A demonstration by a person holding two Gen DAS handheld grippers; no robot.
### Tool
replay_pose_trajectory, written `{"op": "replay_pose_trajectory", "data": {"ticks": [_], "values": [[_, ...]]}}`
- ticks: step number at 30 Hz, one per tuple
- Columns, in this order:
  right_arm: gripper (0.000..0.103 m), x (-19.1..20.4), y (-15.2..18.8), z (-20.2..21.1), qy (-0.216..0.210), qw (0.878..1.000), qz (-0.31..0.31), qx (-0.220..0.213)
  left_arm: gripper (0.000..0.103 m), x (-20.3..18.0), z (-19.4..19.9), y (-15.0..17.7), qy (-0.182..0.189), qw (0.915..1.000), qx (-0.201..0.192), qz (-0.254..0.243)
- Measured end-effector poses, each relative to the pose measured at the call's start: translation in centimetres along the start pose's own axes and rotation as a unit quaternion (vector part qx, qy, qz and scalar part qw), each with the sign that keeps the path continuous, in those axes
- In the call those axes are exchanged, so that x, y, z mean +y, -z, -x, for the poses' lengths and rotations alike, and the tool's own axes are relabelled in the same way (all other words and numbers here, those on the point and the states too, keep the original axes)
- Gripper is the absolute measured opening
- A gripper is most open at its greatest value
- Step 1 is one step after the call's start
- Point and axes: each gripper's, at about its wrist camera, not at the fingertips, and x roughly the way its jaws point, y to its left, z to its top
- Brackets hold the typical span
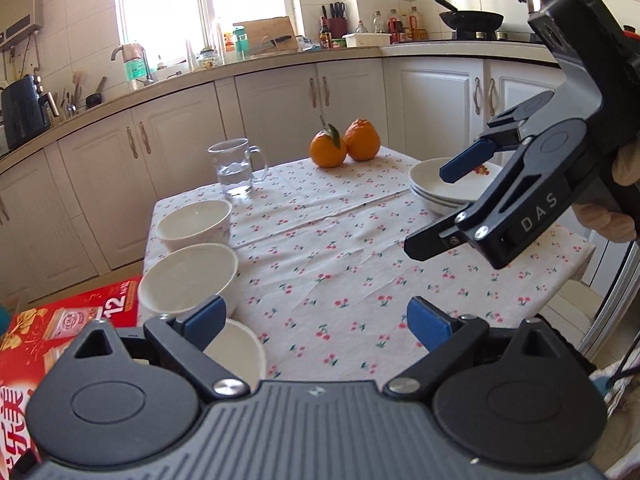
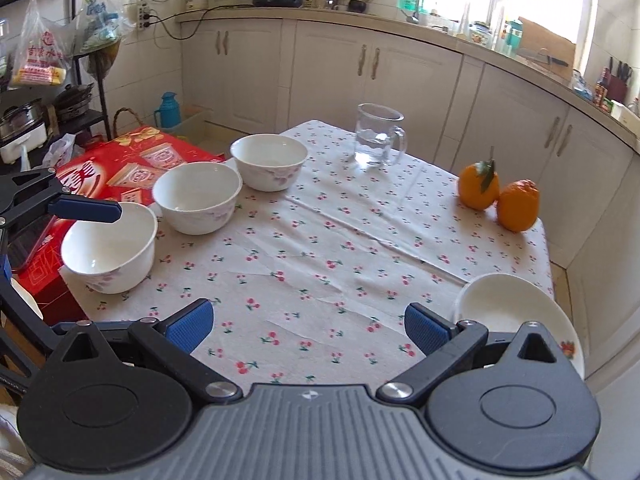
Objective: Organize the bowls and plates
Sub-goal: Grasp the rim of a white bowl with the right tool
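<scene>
Three white bowls stand in a row along the table's left side: the nearest [image 2: 110,248], the middle [image 2: 198,196] and the farthest [image 2: 270,162]. They also show in the left wrist view, where the nearest bowl [image 1: 240,350], the middle bowl [image 1: 188,276] and the farthest bowl [image 1: 196,224] line up. A stack of white plates [image 1: 444,190] sits at the right edge, also in the right wrist view [image 2: 512,312]. My left gripper [image 1: 316,322] is open beside the nearest bowl. My right gripper [image 2: 308,326] is open, just left of the plates; it shows in the left wrist view [image 1: 434,210].
A glass mug [image 1: 236,170] with water and two oranges [image 1: 344,146] stand at the table's far side on the cherry-print cloth [image 1: 340,272]. A red carton [image 2: 120,168] lies left of the table. Kitchen cabinets and a cluttered counter [image 1: 280,64] run behind.
</scene>
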Motion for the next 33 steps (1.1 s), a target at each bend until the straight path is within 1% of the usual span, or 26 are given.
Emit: {"op": "replay_pose_trajectory", "data": {"ticks": [4,7,11,14,16,17,20,21,23,25,28,30,33], "values": [[0.103,2.4,-1.2,-1.8,-0.053,0.998,0.016,-0.002,0.097,2.4,0.7,2.0,-0.03,0.9991,0.025,0.013],[0.103,4.0,-2.2,-3.6,-0.096,0.995,0.02,0.002,0.097,3.9,0.7,3.5,-0.046,0.9975,0.047,0.025],[0.103,5.9,-3.2,-6.0,-0.145,0.989,0.021,0.013,0.097,5.4,0.3,5.0,-0.053,0.9956,0.067,0.038],[0.102,6.9,-3.9,-7.8,-0.179,0.983,0.016,0.022,0.096,6.2,-0.6,5.6,-0.049,0.9949,0.075,0.047],[0.1,7.4,-4.3,-8.9,-0.198,0.98,0.008,0.031,0.096,6.5,-1.1,5.9,-0.045,0.995,0.075,0.048],[0.098,7.5,-4.5,-9.4,-0.204,0.978,0.005,0.035,0.094,6.6,-1.4,6.0,-0.042,0.9949,0.078,0.048],[0.09,8.1,-4.7,-10.8,-0.222,0.974,-0.002,0.048,0.09,6.7,-1.8,6.1,-0.032,0.9953,0.078,0.048],[0.084,8.2,-4.8,-11.1,-0.226,0.973,-0.004,0.052,0.089,6.8,-1.9,6.1,-0.028,0.9955,0.077,0.048],[0.079,8.3,-4.7,-11.7,-0.235,0.97,-0.009,0.06,0.085,6.9,-1.8,6.1,-0.017,0.9958,0.075,0.049],[0.072,8.4,-4.7,-12.0,-0.241,0.968,-0.012,0.064,0.085,6.9,-1.8,6.2,-0.015,0.9959,0.075,0.048],[0.065,8.6,-4.6,-12.2,-0.25,0.966,-0.011,0.066,0.084,7.0,-1.8,6.2,-0.012,0.9959,0.074,0.05],[0.063,8.6,-4.7,-12.2,-0.258,0.964,-0.009,0.067,0.084,7.0,-1.8,6.1,-0.012,0.996,0.075,0.048],[0.063,8.9,-4.7,-12.1,-0.263,0.963,-0.003,0.065,0.084,7.0,-1.9,6.0,-0.011,0.9961,0.075,0.045]]}}
